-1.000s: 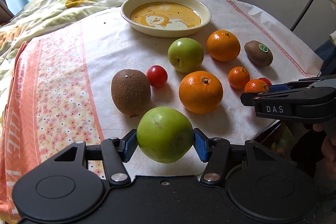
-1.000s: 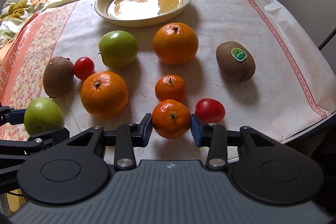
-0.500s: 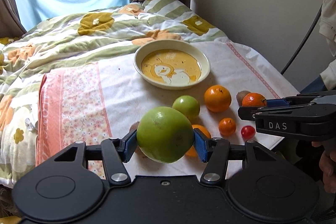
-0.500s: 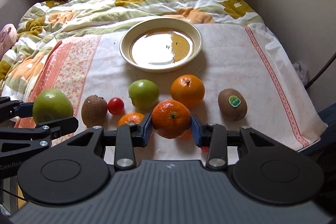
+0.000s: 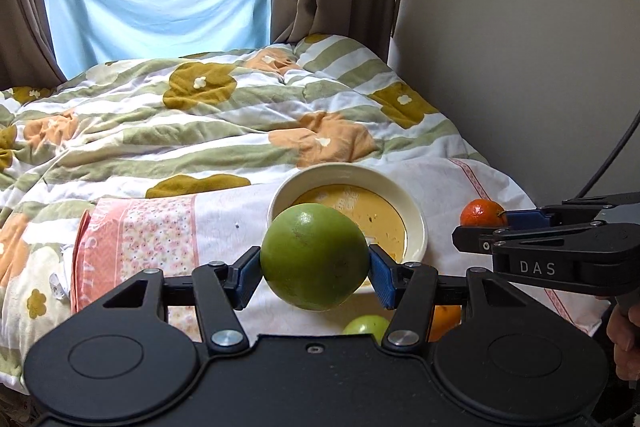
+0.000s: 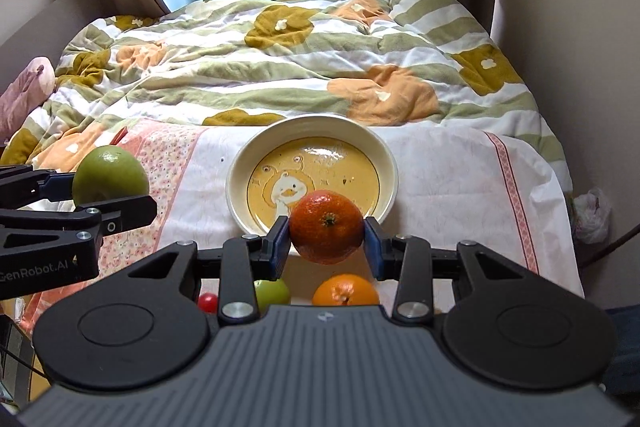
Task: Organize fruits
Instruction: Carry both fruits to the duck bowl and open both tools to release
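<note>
Left gripper (image 5: 315, 273) clamped on big green apple (image 5: 314, 262), held in air over near edge of cloth (image 5: 224, 227). Right gripper (image 6: 326, 243) clenched on small mandarin (image 6: 327, 227), also aloft, just short of bowl rim. Below, on cloth: second green apple (image 6: 273, 291), orange (image 6: 345, 291), cherry tomato (image 6: 208, 303), all partly hidden by gripper bodies. Beyond: cream bowl (image 6: 240, 171) with duck picture, nothing in it. Farther: flowered quilt (image 6: 280, 67), curtained window.

"DAS" on right gripper (image 5: 486, 223); "GenRobot.AI", perhaps, left gripper (image 6: 104, 195)
</note>
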Tool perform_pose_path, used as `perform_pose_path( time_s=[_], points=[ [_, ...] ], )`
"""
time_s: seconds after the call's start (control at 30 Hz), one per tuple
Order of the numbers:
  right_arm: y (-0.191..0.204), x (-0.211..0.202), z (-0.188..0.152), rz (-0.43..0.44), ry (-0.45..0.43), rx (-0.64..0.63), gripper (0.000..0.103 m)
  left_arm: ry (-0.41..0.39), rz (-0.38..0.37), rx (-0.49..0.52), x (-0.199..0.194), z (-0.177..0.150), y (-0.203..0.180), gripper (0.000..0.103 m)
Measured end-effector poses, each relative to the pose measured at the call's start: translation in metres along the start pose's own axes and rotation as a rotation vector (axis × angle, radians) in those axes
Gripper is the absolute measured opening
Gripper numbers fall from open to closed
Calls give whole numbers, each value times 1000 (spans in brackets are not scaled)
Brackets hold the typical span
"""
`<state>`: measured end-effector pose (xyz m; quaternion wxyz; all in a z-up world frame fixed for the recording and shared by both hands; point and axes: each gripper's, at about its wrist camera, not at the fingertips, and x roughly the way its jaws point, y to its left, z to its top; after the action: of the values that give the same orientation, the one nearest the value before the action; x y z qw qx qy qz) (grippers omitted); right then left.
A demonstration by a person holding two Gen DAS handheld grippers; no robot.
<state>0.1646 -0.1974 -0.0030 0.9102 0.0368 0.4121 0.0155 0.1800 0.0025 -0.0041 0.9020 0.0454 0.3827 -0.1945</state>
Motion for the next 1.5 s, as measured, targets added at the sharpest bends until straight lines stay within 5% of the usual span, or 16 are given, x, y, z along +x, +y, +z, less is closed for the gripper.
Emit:
perform_pose_path(
  time_s=[0.4, 0.73, 0.93, 1.03, 1.5],
  points=[
    [-54, 107, 69, 72, 76, -26, 54, 83, 67, 16, 134, 53, -8, 60],
    [-70, 167, 77, 121, 154, -44, 54, 186, 116, 92, 217, 54, -23, 60],
    [-80, 179, 79, 123, 171, -35, 54, 201, 147, 129, 229, 52, -27, 62],
    [-85, 178, 79, 119, 172, -19, 54, 203, 144, 162, 225, 51, -29, 100],
    [-82, 162, 81, 125, 159, -47, 54, 181, 144, 76, 163, 29, -16, 100]
  ],
)
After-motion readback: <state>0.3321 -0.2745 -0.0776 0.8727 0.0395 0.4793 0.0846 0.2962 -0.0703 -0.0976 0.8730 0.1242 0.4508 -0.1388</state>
